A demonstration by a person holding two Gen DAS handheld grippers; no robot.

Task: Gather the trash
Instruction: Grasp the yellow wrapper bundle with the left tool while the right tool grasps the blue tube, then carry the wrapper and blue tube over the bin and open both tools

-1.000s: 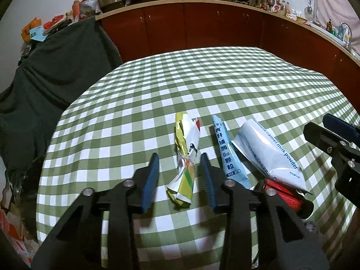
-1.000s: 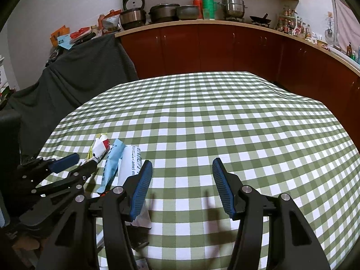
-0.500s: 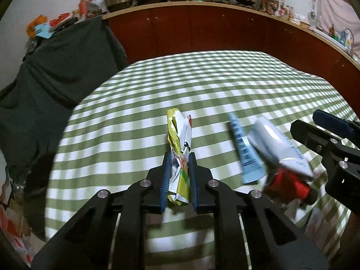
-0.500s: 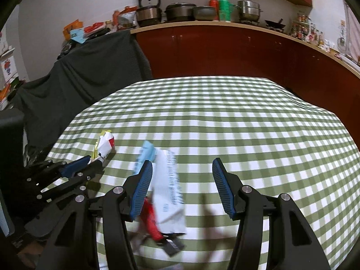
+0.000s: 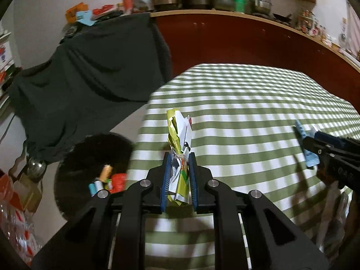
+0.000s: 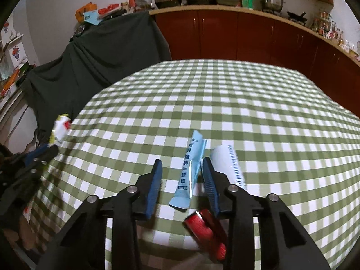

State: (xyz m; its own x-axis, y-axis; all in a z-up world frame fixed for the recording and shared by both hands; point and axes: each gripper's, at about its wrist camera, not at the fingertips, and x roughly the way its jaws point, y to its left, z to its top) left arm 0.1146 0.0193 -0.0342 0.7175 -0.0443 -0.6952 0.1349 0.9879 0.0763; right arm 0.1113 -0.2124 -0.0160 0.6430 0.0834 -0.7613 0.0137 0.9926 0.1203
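Left gripper (image 5: 178, 177) jaws clamp a crumpled yellow-white wrapper (image 5: 178, 139) at the counter (image 5: 236, 112) edge. Right gripper (image 6: 181, 180) jaws closing around a light-blue sachet (image 6: 190, 171) lying on the counter, not yet pressing.

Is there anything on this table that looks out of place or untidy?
Yes. Loose trash lies on the checked tablecloth: a blue sachet, a white packet and a red wrapper, crowded near the front edge. The rest is bare.

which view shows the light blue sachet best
The right wrist view: the light blue sachet lies whole on the checked tablecloth between the closing jaws, its print visible. The left wrist view shows only a blurred part, partly behind the right gripper.
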